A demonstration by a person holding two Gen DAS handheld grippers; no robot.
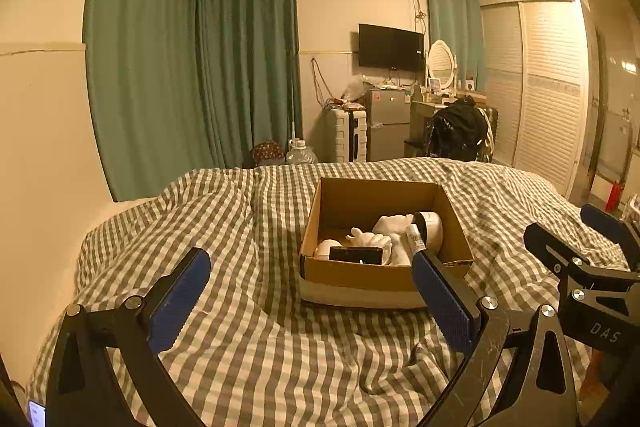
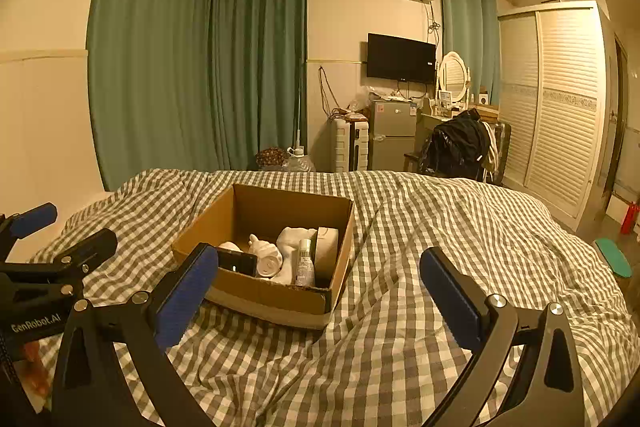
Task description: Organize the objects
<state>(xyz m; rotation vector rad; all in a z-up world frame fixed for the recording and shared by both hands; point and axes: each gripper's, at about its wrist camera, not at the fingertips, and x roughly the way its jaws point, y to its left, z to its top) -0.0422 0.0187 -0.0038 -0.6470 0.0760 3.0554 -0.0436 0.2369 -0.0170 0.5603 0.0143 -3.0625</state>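
An open cardboard box (image 1: 348,277) (image 2: 280,301) sits on the checked bed cover. Inside it lie white plaster hand figures (image 1: 370,239) (image 2: 266,253), a black rectangular item (image 1: 356,255) (image 2: 237,263), a small spray bottle (image 1: 416,237) (image 2: 306,263) and a white cylinder (image 1: 430,229) (image 2: 326,247). My left gripper (image 1: 312,291) is open and empty, just in front of the box. My right gripper (image 2: 320,287) is open and empty, to the right front of the box. Each gripper shows at the edge of the other's view.
The rumpled grey-and-white checked duvet (image 1: 240,327) (image 2: 440,227) covers the whole bed. Beyond the bed stand green curtains (image 1: 192,59), a small fridge (image 1: 388,123), a suitcase (image 1: 348,135), a chair with a black jacket (image 1: 456,131) and a louvred wardrobe (image 1: 548,87).
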